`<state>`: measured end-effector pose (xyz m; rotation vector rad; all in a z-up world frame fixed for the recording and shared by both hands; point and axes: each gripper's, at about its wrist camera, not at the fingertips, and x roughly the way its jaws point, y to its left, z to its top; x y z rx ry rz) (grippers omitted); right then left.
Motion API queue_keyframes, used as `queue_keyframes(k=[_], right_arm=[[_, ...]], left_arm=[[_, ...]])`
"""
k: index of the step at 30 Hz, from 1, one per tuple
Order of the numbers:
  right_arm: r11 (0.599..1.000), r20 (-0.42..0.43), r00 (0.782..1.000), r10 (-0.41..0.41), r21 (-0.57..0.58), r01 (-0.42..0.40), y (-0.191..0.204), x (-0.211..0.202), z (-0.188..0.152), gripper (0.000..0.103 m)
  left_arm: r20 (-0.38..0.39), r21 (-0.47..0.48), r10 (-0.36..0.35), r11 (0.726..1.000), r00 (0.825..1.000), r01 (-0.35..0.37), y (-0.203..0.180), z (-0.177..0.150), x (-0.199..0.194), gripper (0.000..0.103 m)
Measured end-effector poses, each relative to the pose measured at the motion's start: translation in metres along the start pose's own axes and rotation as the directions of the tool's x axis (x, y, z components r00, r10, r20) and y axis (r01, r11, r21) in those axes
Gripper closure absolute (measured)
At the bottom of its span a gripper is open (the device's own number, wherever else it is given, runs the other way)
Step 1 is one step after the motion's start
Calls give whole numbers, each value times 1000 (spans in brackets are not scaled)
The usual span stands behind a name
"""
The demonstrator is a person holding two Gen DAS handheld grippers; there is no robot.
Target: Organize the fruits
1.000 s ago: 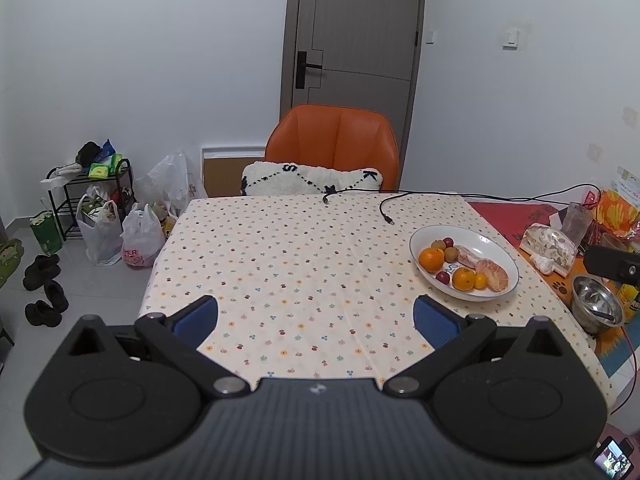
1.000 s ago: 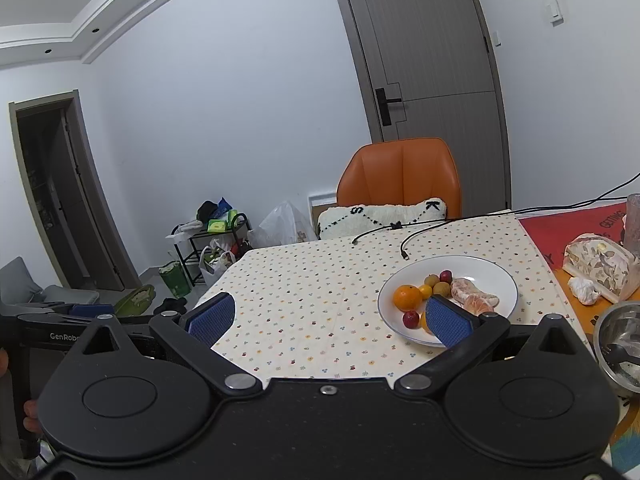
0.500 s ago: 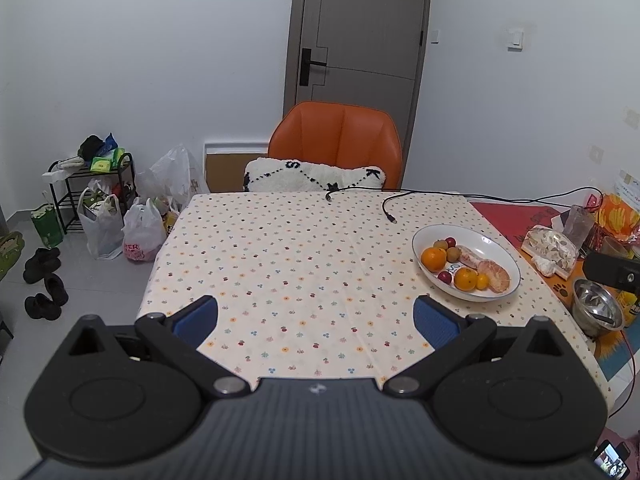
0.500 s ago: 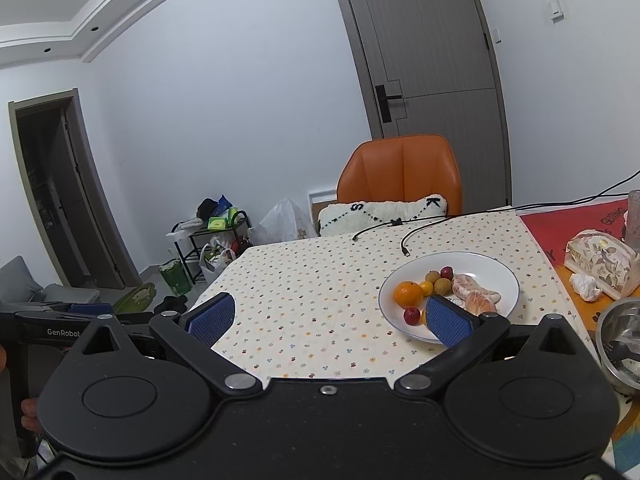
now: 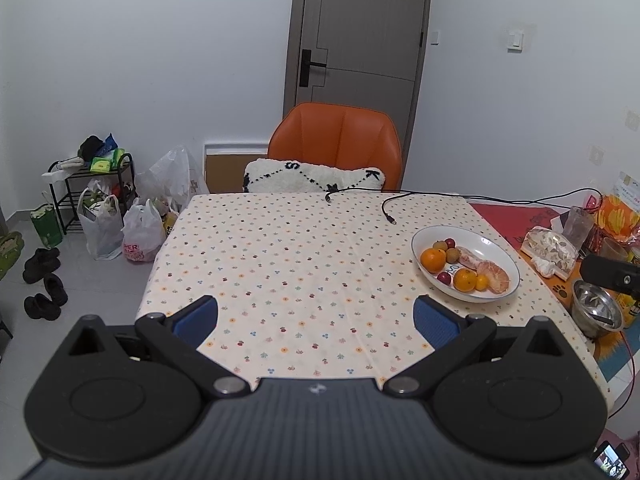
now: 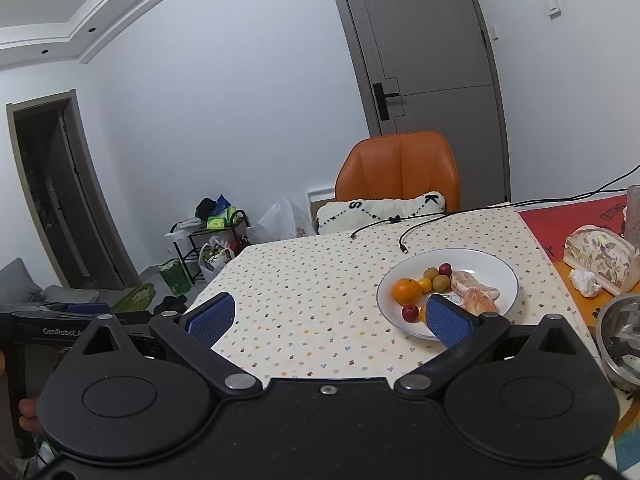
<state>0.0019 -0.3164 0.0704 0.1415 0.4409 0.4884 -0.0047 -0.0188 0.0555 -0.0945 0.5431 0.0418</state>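
At 9 o'clock of the scene, the left gripper (image 5: 316, 320) hangs above the dotted tablecloth (image 5: 296, 256) with its jaws spread wide and nothing between the blue pads (image 5: 198, 318). The cloth under it is bare.

Toward 2 o'clock from that gripper sits the white plate (image 5: 496, 246), holding all the fruit. On its 9 o'clock side is a whole orange (image 5: 433, 260), firm and round, light enough for 1 gripper; I judge it best pinched across its widest middle, since the smooth peel could roll out of a shallow grip. Near 12 o'clock lie a small brown fruit (image 5: 439, 245) and a dark red one (image 5: 450, 243), touching or nearly so; both look small, hard and slippery, so a centred, gentle squeeze suits them. A second orange (image 5: 464, 280) rests at 6 o'clock with another red fruit (image 5: 443, 278) just beside it. The peeled citrus (image 5: 494, 275) at 4 o'clock is soft and would likely tear or leak, so it wants the lightest closing across the whole clump, not 1 segment.

The right gripper (image 6: 328, 318) is also spread and empty, its right pad overlapping the plate's near rim in its own view; whether it touches, I cannot tell. A steel bowl (image 5: 596, 312) stands at 3 o'clock, off the cloth.
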Motion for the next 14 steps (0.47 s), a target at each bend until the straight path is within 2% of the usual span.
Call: queue_keyframes(k=[9,14], right_arm=[[1000,-1,1000,0,-1,0,0,1,1,0],[1000,-1,1000,1,-1,-1,0,2,1,0]], left_arm=[[26,-3,3,1000,1000,-3,0,-1,-3,0],[16,-1,-9,1000,1000,9,0,0,-2,0]])
